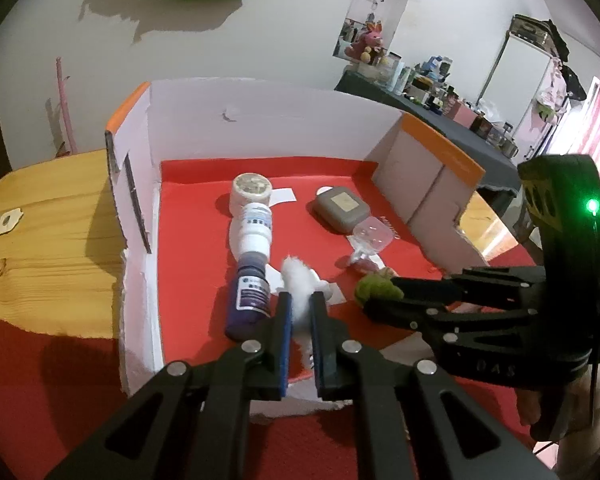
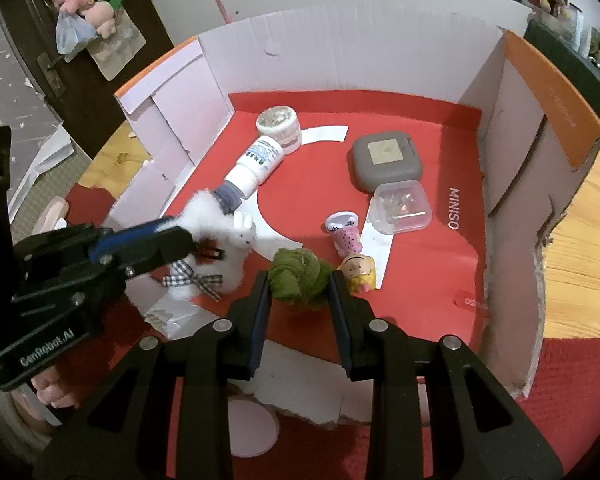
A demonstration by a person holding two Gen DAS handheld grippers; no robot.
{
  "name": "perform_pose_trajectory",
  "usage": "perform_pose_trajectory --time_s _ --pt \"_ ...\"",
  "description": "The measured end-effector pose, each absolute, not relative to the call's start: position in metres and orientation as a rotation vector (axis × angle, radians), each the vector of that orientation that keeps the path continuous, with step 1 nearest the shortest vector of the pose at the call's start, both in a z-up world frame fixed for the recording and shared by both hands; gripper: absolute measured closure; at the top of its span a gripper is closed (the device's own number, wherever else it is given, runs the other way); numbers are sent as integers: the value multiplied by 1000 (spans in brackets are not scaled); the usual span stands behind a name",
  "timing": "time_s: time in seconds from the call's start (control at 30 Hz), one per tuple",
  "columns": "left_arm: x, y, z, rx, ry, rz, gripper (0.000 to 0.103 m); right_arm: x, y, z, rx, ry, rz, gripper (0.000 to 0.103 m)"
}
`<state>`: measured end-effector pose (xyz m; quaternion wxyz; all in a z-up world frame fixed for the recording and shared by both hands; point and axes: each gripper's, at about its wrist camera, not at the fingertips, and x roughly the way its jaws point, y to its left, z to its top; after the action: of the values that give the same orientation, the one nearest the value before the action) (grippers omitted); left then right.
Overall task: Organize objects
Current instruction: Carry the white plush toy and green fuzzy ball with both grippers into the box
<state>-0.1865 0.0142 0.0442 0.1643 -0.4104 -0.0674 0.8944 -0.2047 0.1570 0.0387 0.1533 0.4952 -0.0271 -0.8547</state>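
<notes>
left gripper (image 1: 301,300) clamped on a white plush toy (image 1: 298,280), right gripper (image 2: 300,276) clamped on a green wool ball (image 2: 299,276), both over the near edge of a red-floored cardboard box (image 2: 340,60). mid-floor lie a purple bottle (image 1: 249,296) and white bottle (image 2: 258,160); a grey case (image 2: 386,160) and round jar (image 2: 279,122) sit toward the far wall.

The white plush toy (image 1: 300,280) is half hidden between the left jaws — print on the purple bottle (image 1: 250,300) beside them is unreadable.
</notes>
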Motion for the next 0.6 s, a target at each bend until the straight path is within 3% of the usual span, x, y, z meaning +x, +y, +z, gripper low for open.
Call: perform_pose_trajectory --time_s 0.6 --pt "-209 19 35 -1191 -227 2550 92 -214 177 37 1444 -20 -2541 75"
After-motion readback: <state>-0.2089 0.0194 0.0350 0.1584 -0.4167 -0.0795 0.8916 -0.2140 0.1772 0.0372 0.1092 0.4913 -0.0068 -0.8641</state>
